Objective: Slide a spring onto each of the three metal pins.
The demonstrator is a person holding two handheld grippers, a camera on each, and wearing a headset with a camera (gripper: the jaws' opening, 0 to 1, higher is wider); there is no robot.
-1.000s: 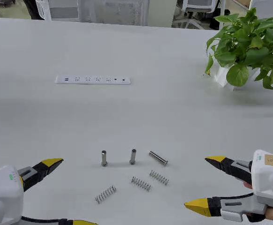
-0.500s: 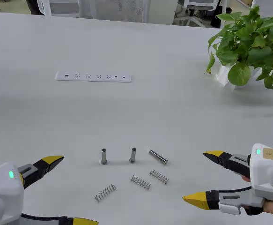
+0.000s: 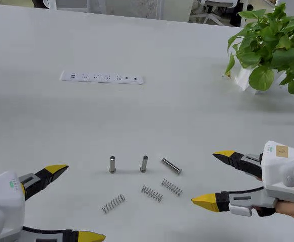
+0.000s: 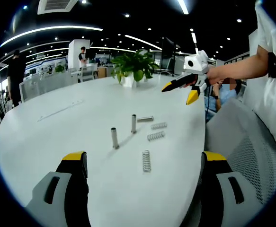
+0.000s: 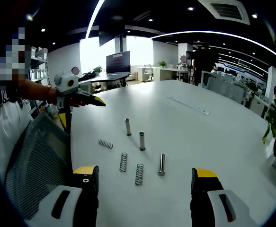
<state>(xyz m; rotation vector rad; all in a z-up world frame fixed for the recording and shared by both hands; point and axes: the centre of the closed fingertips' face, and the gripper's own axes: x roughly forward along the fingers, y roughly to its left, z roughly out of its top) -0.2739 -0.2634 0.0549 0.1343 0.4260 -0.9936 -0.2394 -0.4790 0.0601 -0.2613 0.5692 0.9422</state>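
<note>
Two metal pins stand upright on the white table, one (image 3: 112, 164) on the left and one (image 3: 144, 163) in the middle; a third pin (image 3: 170, 165) lies flat to their right. Three springs lie in front of them: left spring (image 3: 113, 203), middle spring (image 3: 152, 193), right spring (image 3: 171, 187). My left gripper (image 3: 73, 202) is open at the lower left, apart from the parts. My right gripper (image 3: 212, 177) is open at the lower right, its tips short of the right spring. The pins (image 5: 142, 141) and springs (image 5: 139, 174) lie ahead of the right jaws; the left spring (image 4: 146, 161) lies ahead of the left jaws.
A white power strip (image 3: 101, 77) lies farther back on the table (image 3: 167, 101). A potted green plant (image 3: 270, 48) stands at the back right. Office chairs sit past the far edge. Bare tabletop surrounds the parts.
The head camera has tilted, shifting the scene slightly. My right gripper has moved a little left and up toward the springs. The pins and springs have not moved.
</note>
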